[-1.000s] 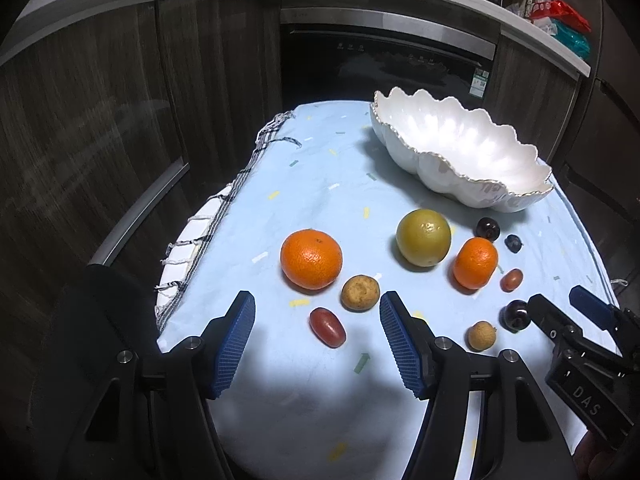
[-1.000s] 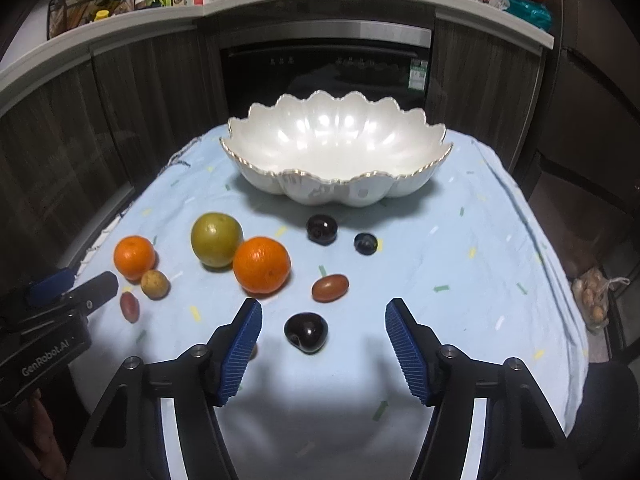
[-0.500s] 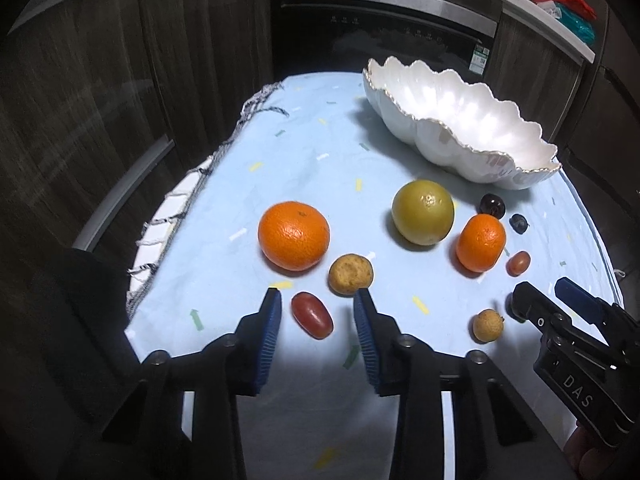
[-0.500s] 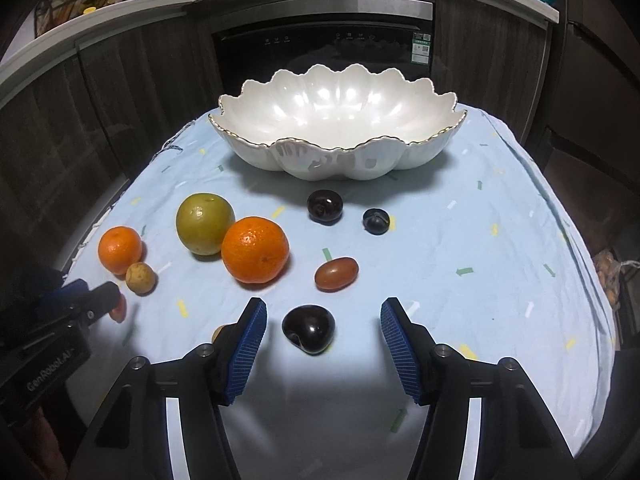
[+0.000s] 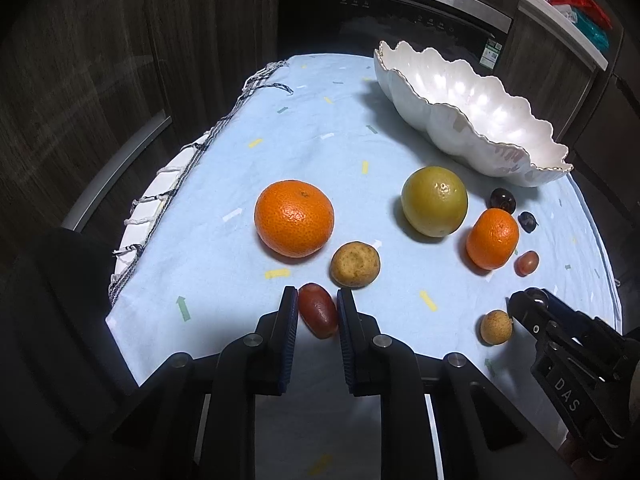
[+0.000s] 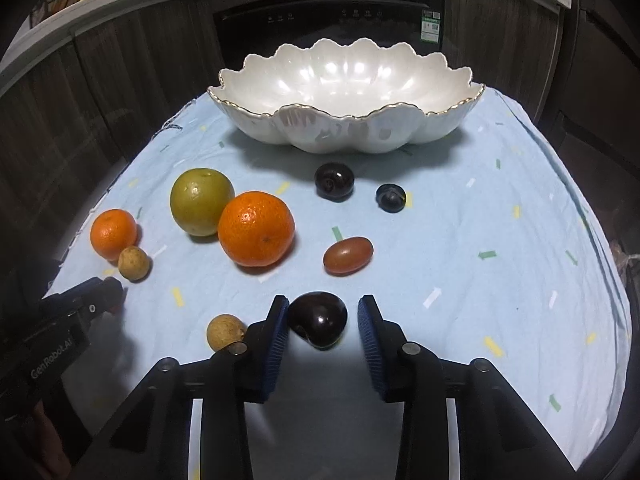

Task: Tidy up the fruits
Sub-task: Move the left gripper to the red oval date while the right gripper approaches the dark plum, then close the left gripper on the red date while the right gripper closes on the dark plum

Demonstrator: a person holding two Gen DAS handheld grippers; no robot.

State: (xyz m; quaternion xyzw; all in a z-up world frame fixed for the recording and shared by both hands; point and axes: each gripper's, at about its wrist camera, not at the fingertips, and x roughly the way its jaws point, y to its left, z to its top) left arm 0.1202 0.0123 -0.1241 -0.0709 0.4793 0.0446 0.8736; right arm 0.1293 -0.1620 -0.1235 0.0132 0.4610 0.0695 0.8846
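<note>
Both hand-held grippers have narrowed since the earlier frames. Now the left hand-held gripper [image 5: 317, 306] pinches the small oblong red tomato [image 5: 318, 316] on the pale blue confetti-patterned cloth [image 5: 340, 120] covering the surface, low in the frame's centre. At bottom centre of its view, the right hand-held gripper [image 6: 322, 318] sits half open around the dark glossy cherry [image 6: 318, 319], one pad touching. Behind, in the upper centre, stands the white scalloped ceramic bowl [image 6: 344, 124].

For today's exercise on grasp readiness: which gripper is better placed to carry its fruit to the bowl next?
Left. The left gripper already pinches the red oblong fruit; the right gripper shows a gap beside the dark plum.
</note>
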